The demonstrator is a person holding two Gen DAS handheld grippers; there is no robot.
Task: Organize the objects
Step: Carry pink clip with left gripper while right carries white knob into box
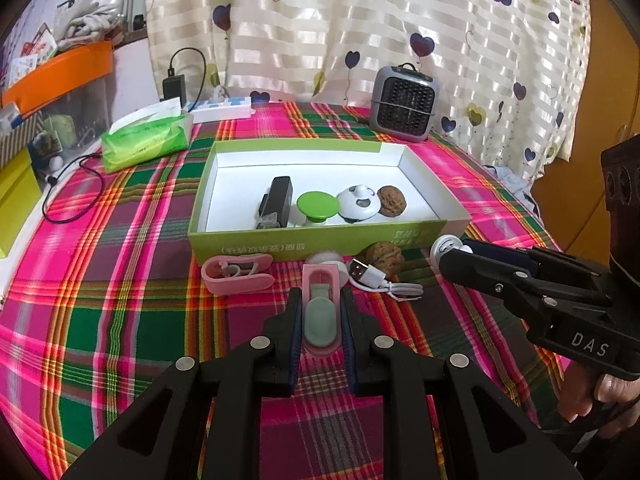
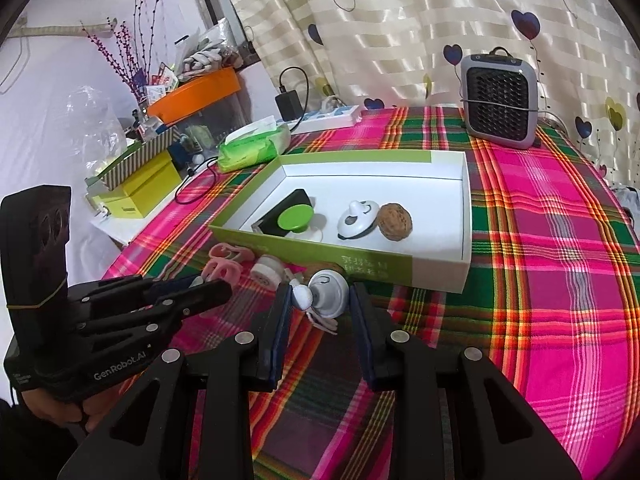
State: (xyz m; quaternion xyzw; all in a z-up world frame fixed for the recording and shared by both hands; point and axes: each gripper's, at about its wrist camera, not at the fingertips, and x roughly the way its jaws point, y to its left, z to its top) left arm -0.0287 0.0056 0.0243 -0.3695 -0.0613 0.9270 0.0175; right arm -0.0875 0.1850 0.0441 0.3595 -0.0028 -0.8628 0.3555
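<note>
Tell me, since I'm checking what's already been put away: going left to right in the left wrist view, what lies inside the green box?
Black rectangular device → green round-topped piece → white round gadget → walnut.

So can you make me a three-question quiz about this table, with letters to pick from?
1. Where is the green-topped thing?
A. in the box
B. on the tissue pack
C. on the heater

2. How many walnuts are inside the box?
A. none
B. one
C. three

3. What is the left gripper doing?
A. hanging open
B. shut on a pink clip
C. shut on a walnut

Answers:
1 A, it stands inside the white walls beside the black block.
2 B, a single walnut lies inside; another walnut sits outside.
3 B, its fingers press the clip's sides.
</note>
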